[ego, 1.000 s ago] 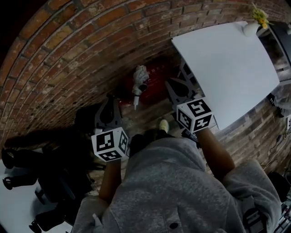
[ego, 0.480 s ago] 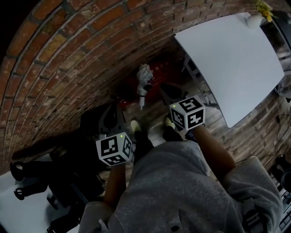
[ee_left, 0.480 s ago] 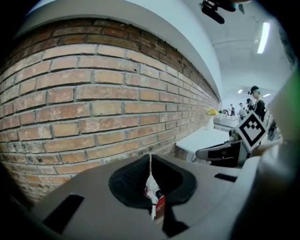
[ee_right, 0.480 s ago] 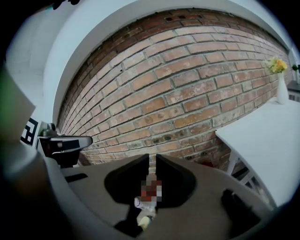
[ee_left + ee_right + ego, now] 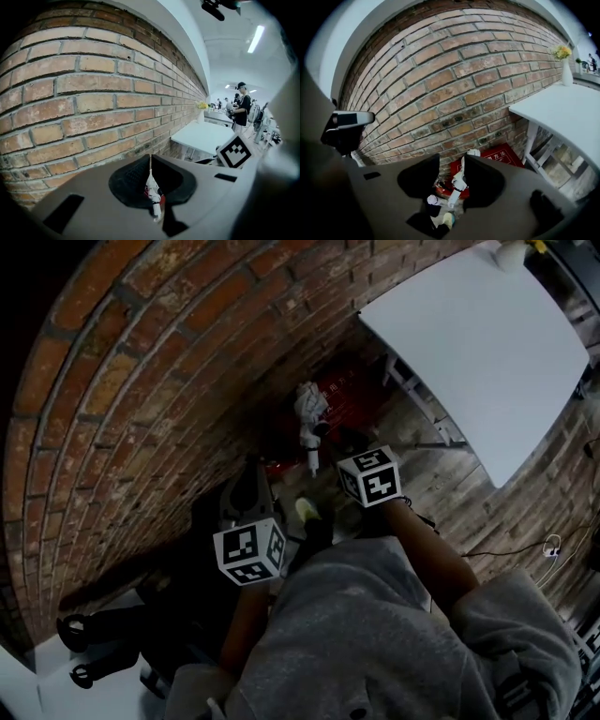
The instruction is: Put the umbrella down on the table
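We stood close to a red brick wall (image 5: 159, 362). The small white folded umbrella (image 5: 308, 418) was low down by that wall, in the middle of the head view. It was right in front of a red box with white writing (image 5: 336, 390). We could not tell if it stood straight or leaned.

The umbrella was not on the big white desk (image 5: 469, 343). That desk filled the upper right of the frame, well apart from it.

Our right gripper (image 5: 451, 161) pointed at the umbrella. Its fingers had just been opening and were partly apart. The umbrella showed in the gap, past the tips, and the fingers did not touch it.

Our left gripper (image 5: 150, 158) was at the lower left of the head view. Its fingers were closed together and held nothing.

A white vase with yellow flowers (image 5: 566, 65) stood at the far end of the desk.
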### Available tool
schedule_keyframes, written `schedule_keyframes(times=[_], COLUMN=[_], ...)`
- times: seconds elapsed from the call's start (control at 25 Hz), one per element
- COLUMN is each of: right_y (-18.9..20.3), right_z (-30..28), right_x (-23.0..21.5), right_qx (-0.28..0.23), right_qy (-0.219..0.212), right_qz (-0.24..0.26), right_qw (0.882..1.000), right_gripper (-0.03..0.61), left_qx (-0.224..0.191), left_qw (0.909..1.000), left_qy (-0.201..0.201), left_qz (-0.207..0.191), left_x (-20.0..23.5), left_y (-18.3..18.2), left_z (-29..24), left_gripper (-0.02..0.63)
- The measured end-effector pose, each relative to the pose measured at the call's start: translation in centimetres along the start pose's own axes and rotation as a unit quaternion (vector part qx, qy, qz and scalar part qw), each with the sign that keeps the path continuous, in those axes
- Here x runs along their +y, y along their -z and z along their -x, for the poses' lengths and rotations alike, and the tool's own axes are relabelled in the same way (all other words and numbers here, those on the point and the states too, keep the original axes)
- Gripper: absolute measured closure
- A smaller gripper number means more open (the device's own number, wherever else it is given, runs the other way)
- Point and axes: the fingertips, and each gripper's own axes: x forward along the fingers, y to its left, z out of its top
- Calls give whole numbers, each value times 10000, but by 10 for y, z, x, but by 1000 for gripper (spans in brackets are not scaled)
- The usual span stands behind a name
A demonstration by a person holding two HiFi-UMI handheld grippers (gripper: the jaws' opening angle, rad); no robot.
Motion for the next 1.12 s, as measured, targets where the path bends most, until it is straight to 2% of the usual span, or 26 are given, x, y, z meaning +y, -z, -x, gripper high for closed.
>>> schedule_keyframes(times=[0.12,0.44,0.68,0.88,1.12], right_y=[12,40,74,96,116], right_z=[-22,-86,-133,-176,-218], right_x=[4,5,-11,-33,-53], right_qx=[115,405,544,826,1219], right_qy=[124,406,953,1464,1754], right_qz=[-195,-516,-783,-679,-590], right_qw=[9997,9970,9909,9834,9751], right_gripper=[399,374,368,350,319], left_qx=[108,394,596,837,1031], left_qw=[9997,9980,9947,9921,9899], left_qy=[117,385,634,643,568], left_qz=[-164,-322,-541,-680,-789], left_x=[8,37,54,75,91], left_y=[3,24,42,60,72], left_z=[-4,-25,-36,-36,-35], left_gripper=[594,594,594,595,594])
